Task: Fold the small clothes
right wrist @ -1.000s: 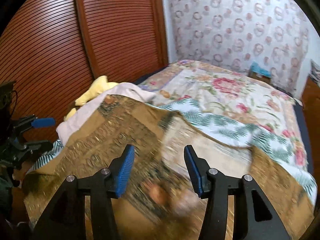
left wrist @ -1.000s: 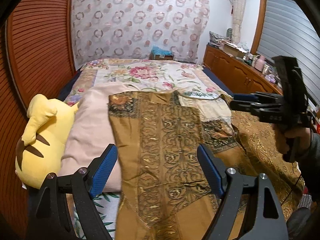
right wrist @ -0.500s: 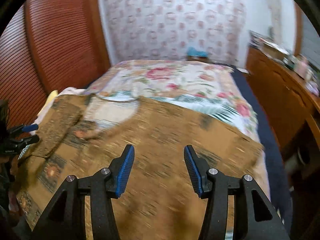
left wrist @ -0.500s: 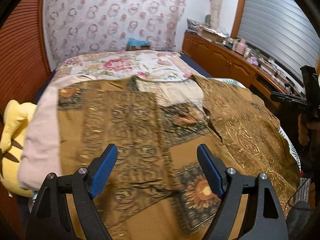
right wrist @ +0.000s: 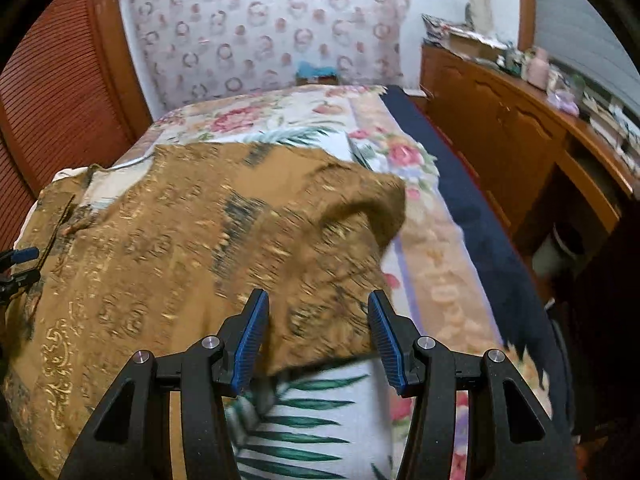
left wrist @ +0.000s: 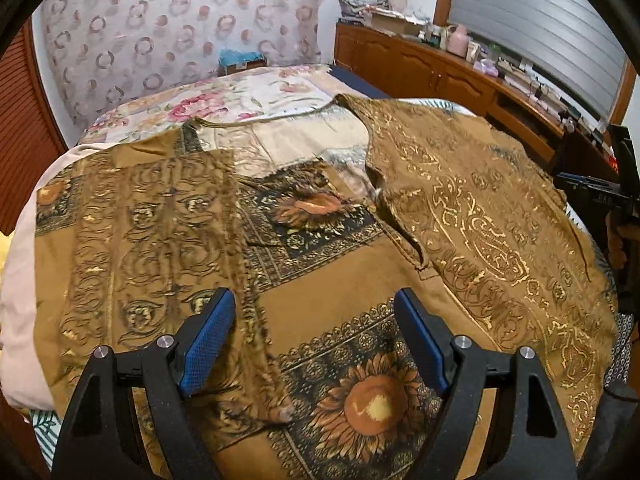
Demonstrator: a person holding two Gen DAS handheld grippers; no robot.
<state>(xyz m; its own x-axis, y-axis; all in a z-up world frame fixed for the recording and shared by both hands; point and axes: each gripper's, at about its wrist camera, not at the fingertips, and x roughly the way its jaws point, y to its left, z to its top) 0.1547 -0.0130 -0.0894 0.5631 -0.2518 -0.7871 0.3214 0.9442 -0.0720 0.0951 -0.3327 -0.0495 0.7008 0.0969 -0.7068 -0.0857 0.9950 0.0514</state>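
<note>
While the brown garment (left wrist: 328, 248) lies spread on the bed (right wrist: 432, 248) below and ahead of both, the left claw (left wrist: 316, 340) hangs spread wide over its sunflower print and the right claw (right wrist: 318, 336), half spread, pinches nothing above its edge.

Soft, even indoor light fills both views, with no hard shadows or glare. The left wrist view is fairly sharp on the brown garment (left wrist: 328, 280) and softens towards the far wall. In the right wrist view, motion blur smears the garment's print, most strongly near its right-hand edge. Fisheye distortion bends everything around the garment, and black vignetting cuts each corner.
</note>
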